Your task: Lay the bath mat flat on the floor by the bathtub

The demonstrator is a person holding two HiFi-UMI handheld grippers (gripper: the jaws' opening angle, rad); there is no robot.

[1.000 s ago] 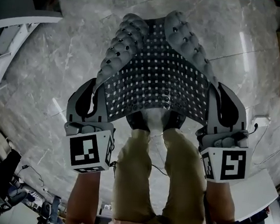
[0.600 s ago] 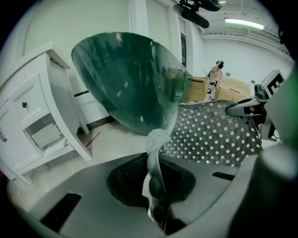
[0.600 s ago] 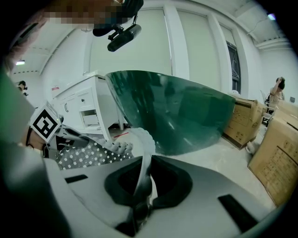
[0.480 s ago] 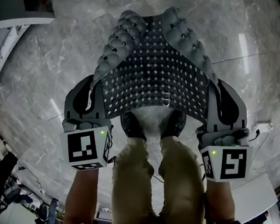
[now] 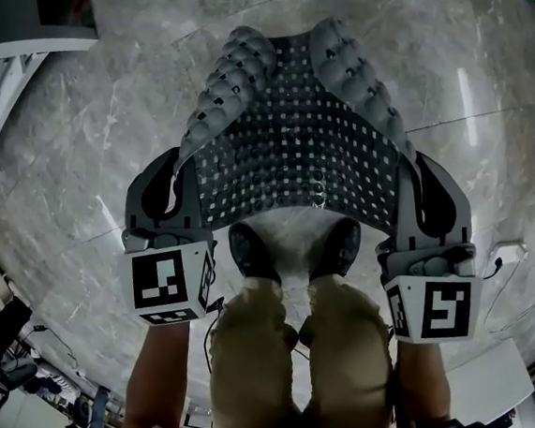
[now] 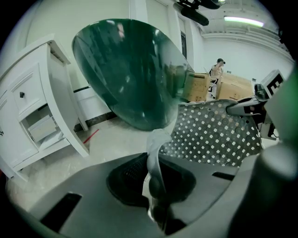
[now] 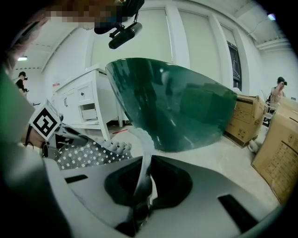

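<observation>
Head view: the left tool (image 5: 179, 176) and the right tool (image 5: 418, 190) are each pinching a near corner of the perforated bath mat (image 5: 298, 136). The mat is spreading across frame centre over the marble floor (image 5: 89, 116), with its side edges curling inward. In both gripper views the dark green bathtub (image 6: 130, 74) is filling the upper centre.

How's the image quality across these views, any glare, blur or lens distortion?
Head view: sharp, with bright streaks glaring off the marble floor. Left gripper view: heavy fisheye bends the white cabinet, and the corners are black. Right gripper view: same warp, with soft highlights on the green bathtub.
</observation>
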